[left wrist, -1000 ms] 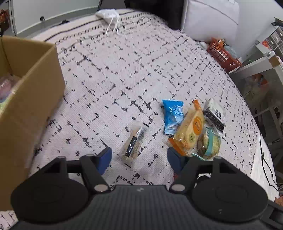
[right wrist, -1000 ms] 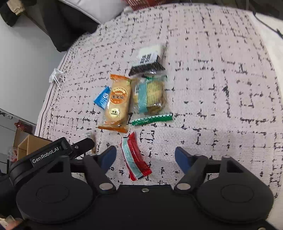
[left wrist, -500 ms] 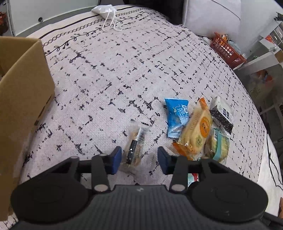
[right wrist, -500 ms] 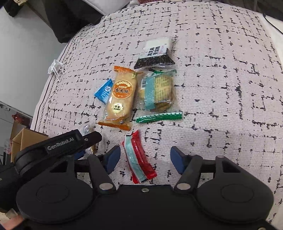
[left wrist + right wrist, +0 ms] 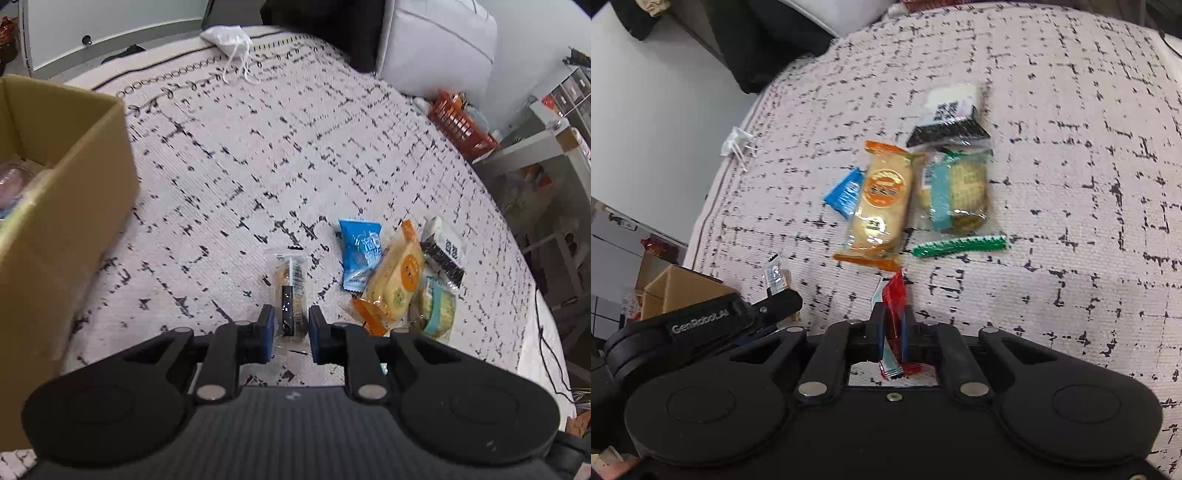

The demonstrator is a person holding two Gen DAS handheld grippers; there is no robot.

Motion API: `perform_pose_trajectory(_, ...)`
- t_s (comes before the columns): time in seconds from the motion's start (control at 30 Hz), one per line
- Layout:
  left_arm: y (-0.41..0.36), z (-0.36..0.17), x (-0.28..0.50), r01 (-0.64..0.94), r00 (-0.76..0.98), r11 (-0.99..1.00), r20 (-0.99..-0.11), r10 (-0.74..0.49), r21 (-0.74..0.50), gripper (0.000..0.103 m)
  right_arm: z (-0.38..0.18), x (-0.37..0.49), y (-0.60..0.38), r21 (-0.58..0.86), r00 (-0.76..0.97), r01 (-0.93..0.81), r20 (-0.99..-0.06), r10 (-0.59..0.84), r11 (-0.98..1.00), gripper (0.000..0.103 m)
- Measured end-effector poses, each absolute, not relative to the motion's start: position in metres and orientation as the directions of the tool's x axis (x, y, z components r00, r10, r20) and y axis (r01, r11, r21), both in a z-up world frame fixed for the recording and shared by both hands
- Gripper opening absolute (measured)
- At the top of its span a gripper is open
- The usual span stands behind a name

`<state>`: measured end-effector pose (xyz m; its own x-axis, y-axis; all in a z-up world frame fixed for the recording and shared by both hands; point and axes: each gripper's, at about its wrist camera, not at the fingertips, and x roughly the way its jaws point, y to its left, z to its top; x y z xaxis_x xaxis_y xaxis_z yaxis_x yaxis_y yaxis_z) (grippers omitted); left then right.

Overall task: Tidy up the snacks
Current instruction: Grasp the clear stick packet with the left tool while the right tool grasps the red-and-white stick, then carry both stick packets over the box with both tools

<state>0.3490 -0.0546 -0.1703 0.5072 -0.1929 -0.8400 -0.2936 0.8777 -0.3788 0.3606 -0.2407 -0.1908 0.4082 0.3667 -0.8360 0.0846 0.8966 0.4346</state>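
Left gripper point(image 5: 290, 328) is clamped on the near end of a clear-wrapped snack bar with a dark label point(image 5: 290, 291), its jaws having just been closing onto it; the bar's far end points away over the white, black-flecked woven bedcover point(image 5: 258, 166); right gripper point(image 5: 894, 332) is clamped on a red and pale-blue sachet point(image 5: 894, 310), jaws likewise just closed in; remaining snacks are grouped on the bedcover just beyond: blue foil packet point(image 5: 360, 254), orange-ended biscuit pack point(image 5: 881, 206), teal-banded clear cracker pack point(image 5: 956, 192), black-and-white packet point(image 5: 949, 118), green stick sachet point(image 5: 960, 245); an open brown cardboard box point(image 5: 55, 229) sits at left, well apart.
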Motion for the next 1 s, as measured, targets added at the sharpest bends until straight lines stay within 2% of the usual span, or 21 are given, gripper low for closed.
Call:
perform_pose_trajectory(0.6,-0.028,-0.116,0.307,-0.267,0.575,0.866,-0.791,-0.21,-0.423,0.018,-0.146,0.341,-0.223,0.506,0.501,-0.017,-0.742,0.445,0.862,0.005)
perform_pose_trajectory(1.0,0.013,-0.083,0.278,-0.26,0.626,0.858,-0.754,-0.199,-0.443,0.019,-0.114,0.327,-0.185,0.474,0.544,-0.077,-0.717,0.435,0.877,0.005)
